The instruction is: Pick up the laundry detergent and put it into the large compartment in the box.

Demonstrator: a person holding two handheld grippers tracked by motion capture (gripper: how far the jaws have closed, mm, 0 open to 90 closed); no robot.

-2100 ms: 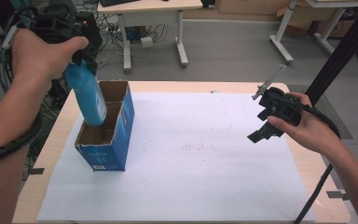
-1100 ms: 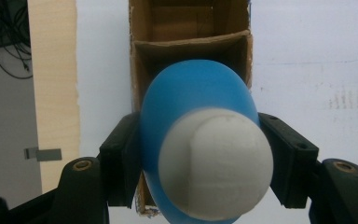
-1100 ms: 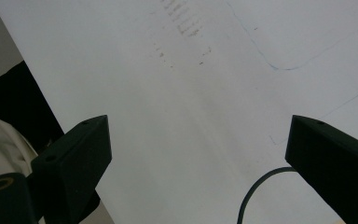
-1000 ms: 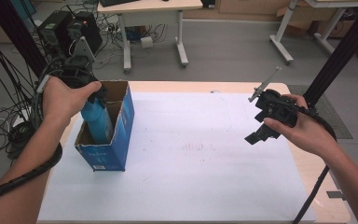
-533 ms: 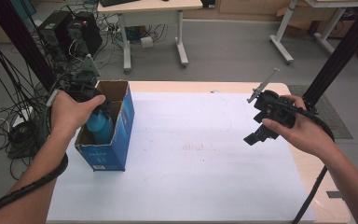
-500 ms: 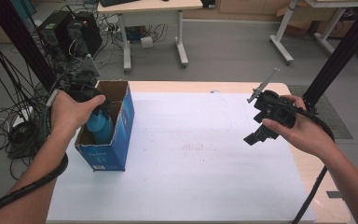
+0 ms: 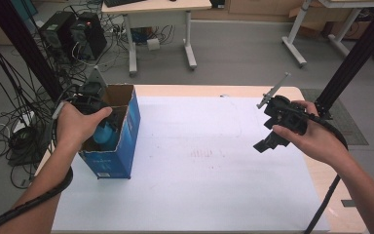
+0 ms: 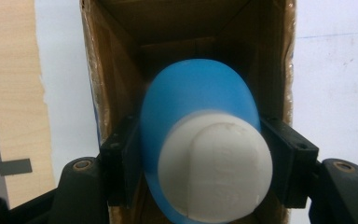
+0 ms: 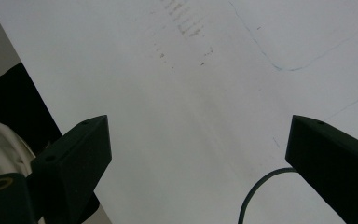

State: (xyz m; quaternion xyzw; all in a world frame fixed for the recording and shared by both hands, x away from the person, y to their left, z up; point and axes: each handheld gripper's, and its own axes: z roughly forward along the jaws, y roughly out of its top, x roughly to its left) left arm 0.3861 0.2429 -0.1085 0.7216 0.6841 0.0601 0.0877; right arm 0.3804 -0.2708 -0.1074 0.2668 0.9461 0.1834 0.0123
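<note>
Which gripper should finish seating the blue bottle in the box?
Left. The left gripper is shut on the blue bottle, already inside the blue box. The right gripper hangs open, far across the table.

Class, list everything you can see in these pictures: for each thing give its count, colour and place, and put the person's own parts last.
Cardboard box: one, blue outside, brown inside, open top, left side of the table.
Bottle: one, blue with white cap, inside the box, clamped by the left tongs.
Sheet: one, white, covering the table.
Table: one, light wood.
Desk: one, wood top, white legs, background.
Computer towers: two, black, floor at left.
Left tongs: black, in the box mouth.
Right tongs: black, open, above the sheet.
Hands: two, one on each tongs.
</note>
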